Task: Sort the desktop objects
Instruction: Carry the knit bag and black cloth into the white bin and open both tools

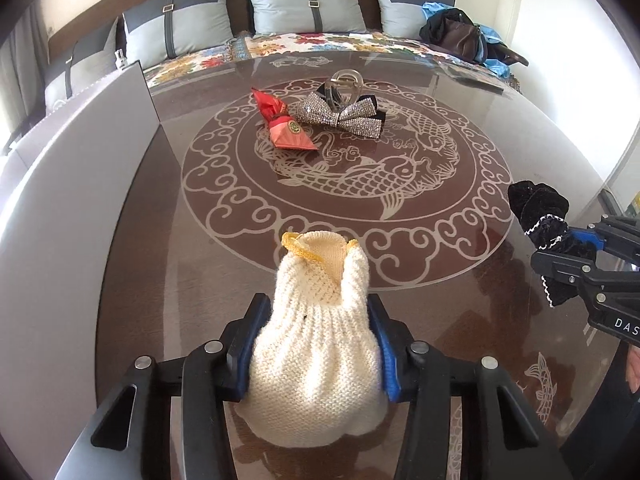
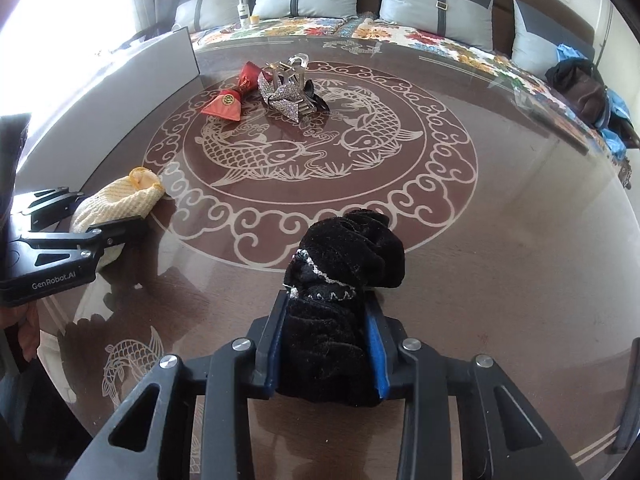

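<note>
Two claws each carry a soft item at the near edge of the counter: the left claw is clamped on a cream knitted pouch, near left, and the right claw is clamped on a black velvet scrunchie, near right. Both pieces sag below the pads, so my judgement is to lift them clear of the glass before carrying, keeping the squeeze steady so the fabric cannot slip. Far off at the centre lie a red wrapped packet, a rhinestone bow and a clear hair clip, bunched together; steer wide of them. A grey box stands on the left, possibly the bin.
</note>
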